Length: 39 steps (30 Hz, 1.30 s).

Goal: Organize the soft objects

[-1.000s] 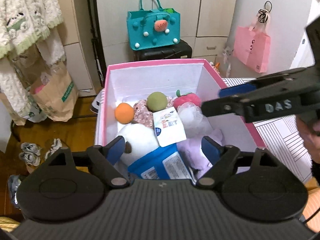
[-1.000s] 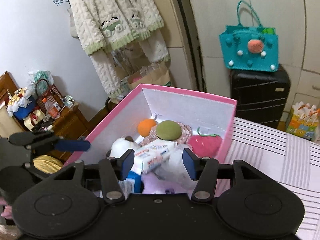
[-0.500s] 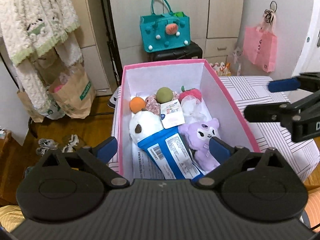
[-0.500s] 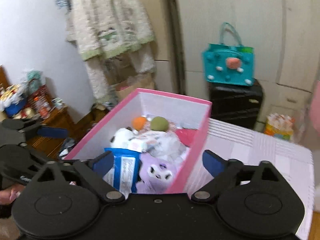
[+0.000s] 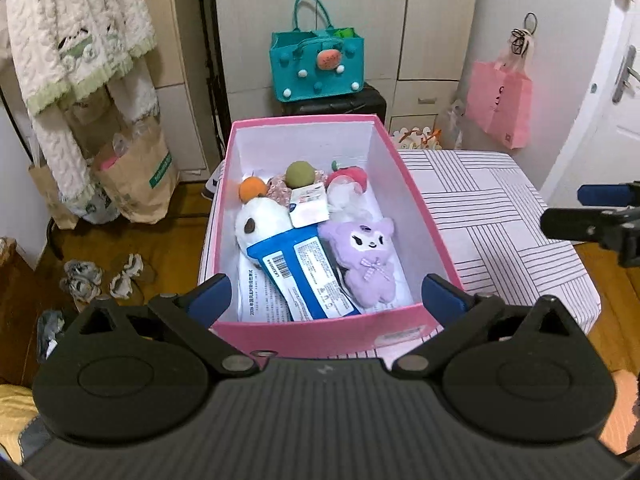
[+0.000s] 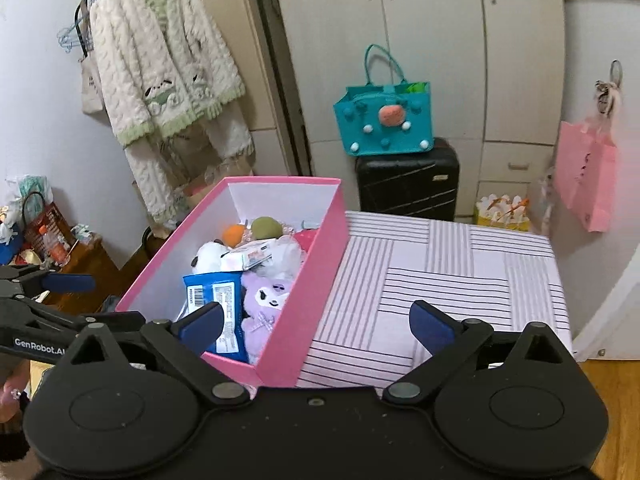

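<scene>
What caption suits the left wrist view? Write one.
Open left gripper hovers before a pink box packed with soft toys.

Left wrist view angled down from near the pink box's (image 5: 320, 336) short end, right wrist view obliquely from beside, both sharing box and striped bench (image 6: 440, 272).

We see a pink box (image 5: 320, 334) of matt cardboard with plain white inner walls. Inside, the purple plush toy (image 5: 366, 258) looks fuzzy, and the blue packet (image 5: 306, 276) beside it is glossy plastic film. The striped tablecloth (image 5: 492, 232) under the box is smooth woven cloth. At the far wall, the teal bag (image 5: 318, 66) looks like felt, and the cream cardigan (image 6: 164, 76) on the left is thick cable knit. The floor (image 5: 176, 236) is polished wood.
</scene>
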Available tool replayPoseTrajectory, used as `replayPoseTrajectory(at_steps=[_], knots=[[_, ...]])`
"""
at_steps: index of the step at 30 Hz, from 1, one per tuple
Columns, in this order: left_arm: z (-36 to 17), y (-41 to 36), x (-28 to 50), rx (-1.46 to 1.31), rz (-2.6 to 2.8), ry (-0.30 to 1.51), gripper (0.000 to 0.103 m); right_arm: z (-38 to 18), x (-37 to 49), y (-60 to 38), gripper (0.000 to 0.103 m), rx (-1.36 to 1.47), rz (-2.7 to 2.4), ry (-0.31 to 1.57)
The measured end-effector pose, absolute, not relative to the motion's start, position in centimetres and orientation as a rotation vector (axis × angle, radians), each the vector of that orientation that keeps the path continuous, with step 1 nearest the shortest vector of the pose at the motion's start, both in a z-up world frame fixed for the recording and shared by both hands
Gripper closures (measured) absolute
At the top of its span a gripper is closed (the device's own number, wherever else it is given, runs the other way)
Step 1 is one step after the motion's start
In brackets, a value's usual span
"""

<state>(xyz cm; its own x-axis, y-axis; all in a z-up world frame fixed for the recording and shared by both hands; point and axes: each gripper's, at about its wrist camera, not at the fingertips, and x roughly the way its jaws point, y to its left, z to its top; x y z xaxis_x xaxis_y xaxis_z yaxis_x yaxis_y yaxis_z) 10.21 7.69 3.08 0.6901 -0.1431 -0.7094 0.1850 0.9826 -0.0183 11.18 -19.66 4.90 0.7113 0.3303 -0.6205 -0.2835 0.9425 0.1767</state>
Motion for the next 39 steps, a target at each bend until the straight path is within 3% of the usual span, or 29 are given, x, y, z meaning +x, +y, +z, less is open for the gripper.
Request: replayPoseTrajectory(at_steps=[18, 39], knots=[[3.0, 5.0, 5.4, 0.104, -0.129, 0.676, 0.000, 4.2, 5.0, -19.4, 0.002, -0.096, 0.190, 0.667], [2.1, 3.4, 2.7, 0.084, -0.113, 0.596, 0.000, 4.0, 1.3, -19.2, 0.002, -0.102, 0.091, 0.531]])
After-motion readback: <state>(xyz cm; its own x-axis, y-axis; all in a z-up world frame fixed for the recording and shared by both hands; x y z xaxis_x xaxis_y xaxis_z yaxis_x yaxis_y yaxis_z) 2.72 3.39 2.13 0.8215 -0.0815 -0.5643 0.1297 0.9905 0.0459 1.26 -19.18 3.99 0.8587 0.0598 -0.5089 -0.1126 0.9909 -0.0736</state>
